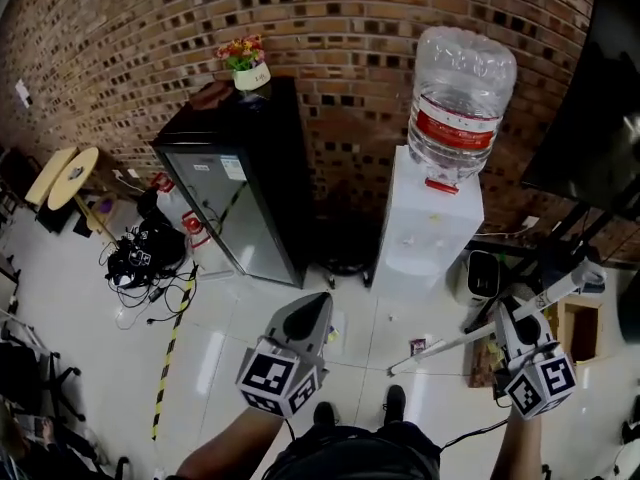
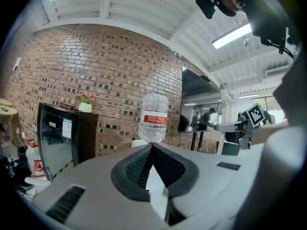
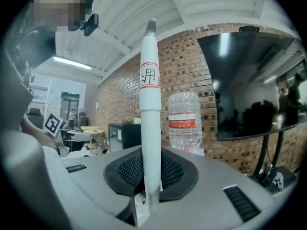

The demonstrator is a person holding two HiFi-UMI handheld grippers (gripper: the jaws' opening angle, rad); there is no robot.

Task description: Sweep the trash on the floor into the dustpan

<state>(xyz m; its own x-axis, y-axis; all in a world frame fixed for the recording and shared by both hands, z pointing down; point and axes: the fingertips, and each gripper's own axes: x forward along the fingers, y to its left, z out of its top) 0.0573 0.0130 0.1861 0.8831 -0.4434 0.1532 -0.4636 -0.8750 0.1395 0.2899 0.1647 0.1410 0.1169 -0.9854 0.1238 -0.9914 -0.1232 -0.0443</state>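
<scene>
Head view looks steeply down at the floor [image 1: 230, 338]. Both gripper views face, seemingly level, the shared water bottle [image 2: 153, 123].

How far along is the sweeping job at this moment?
Barely begun. Done: the right gripper is shut on the white handle. In hand: no sweeping stroke shows; the left gripper is shut on nothing. Left: a small scrap lies on the floor by the water dispenser, and I cannot make out a dustpan.

Too small to identify: floor scrap [image 1: 417, 346]; dark screen [image 1: 600, 98] cut by right edge.
</scene>
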